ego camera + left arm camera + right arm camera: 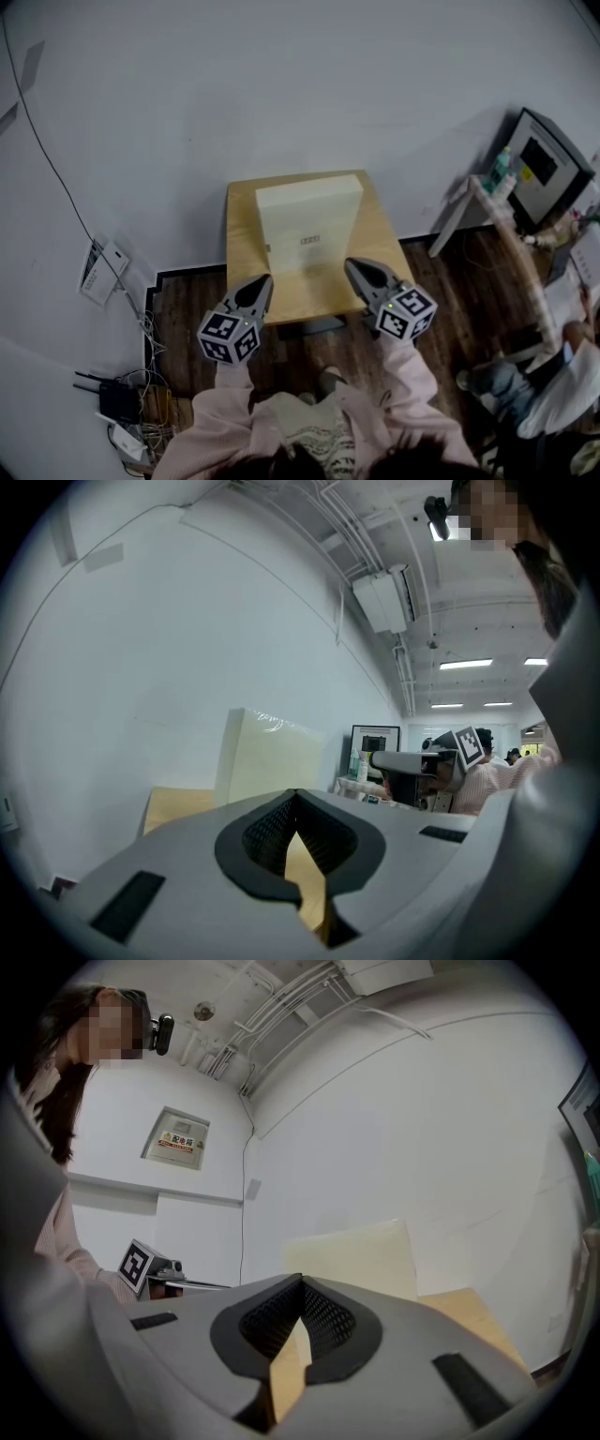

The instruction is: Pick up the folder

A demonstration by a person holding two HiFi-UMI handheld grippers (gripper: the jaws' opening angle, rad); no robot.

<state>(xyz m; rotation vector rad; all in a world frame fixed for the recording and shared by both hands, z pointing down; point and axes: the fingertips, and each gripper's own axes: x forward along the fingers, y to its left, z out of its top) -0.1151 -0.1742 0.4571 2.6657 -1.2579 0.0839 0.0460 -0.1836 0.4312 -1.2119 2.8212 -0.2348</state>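
A cream folder (pixel 308 225) stands on a small wooden table (pixel 246 262) against the white wall, its broad face toward me; it also shows in the left gripper view as a pale slab (pixel 272 757) and in the right gripper view (pixel 361 1255). My left gripper (pixel 262 283) hangs over the table's front left edge, short of the folder, jaws shut with nothing between them. My right gripper (pixel 354 269) sits over the front right edge, also shut and empty. Each gripper view looks past closed jaw tips (pixel 298 799) (pixel 302 1283) toward the folder.
White wall behind the table. Dark wood floor with cables and a router (pixel 117 403) at lower left, papers (pixel 101 270) on the floor. A shelf with bottles and a monitor (pixel 548 167) at right, where another person (pixel 553 384) sits.
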